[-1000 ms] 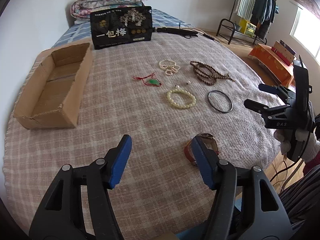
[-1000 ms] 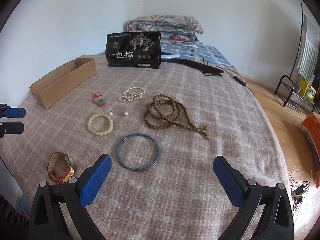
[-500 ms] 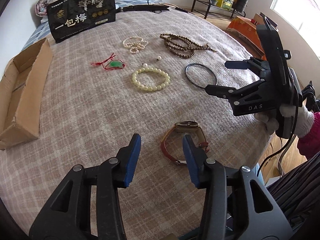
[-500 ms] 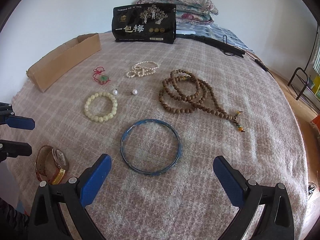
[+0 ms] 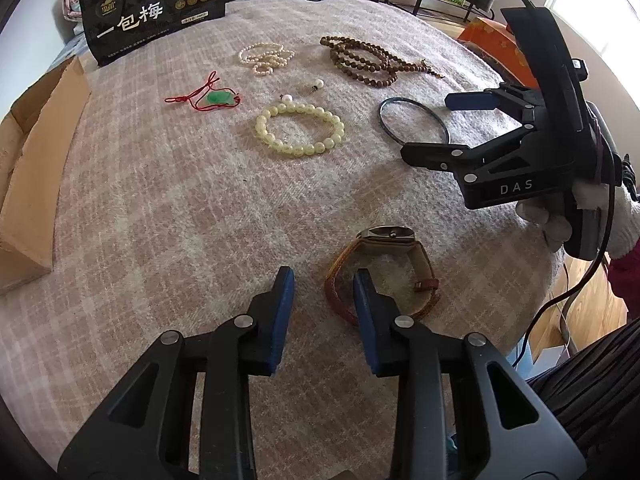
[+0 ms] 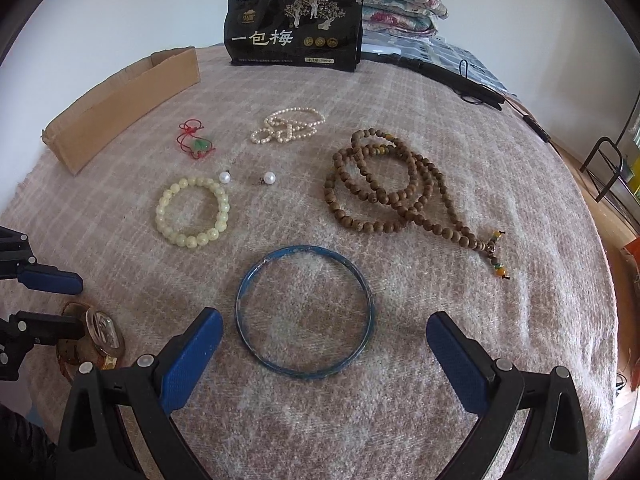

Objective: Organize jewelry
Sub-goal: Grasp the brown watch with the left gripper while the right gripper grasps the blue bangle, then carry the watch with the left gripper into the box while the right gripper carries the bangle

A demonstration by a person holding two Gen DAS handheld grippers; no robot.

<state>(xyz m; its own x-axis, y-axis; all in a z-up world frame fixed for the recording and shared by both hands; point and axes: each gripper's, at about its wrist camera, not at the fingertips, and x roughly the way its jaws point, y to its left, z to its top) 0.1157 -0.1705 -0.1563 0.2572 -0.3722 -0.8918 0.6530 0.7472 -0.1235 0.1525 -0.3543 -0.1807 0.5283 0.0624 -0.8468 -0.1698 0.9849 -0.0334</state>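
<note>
Left tongs [image 5: 323, 280] closing astride leather-strapped watch [image 5: 384, 236], strap partly hidden; right tongs [image 6: 322, 330] released, flanking thin round bangle [image 6: 305, 376].

We count one wristwatch [image 5: 384, 268] with a brown strap, one blue bangle [image 6: 305, 312], one pale bead bracelet [image 6: 193, 211], one long string of brown wooden beads [image 6: 394, 192], one bunch of small pearls [image 6: 288, 125], two loose pearl earrings [image 6: 269, 178], and one green pendant [image 6: 199, 145] on a red cord. We also count one cardboard box [image 6: 120, 100], one black pouch [image 6: 294, 30], and two grippers.
</note>
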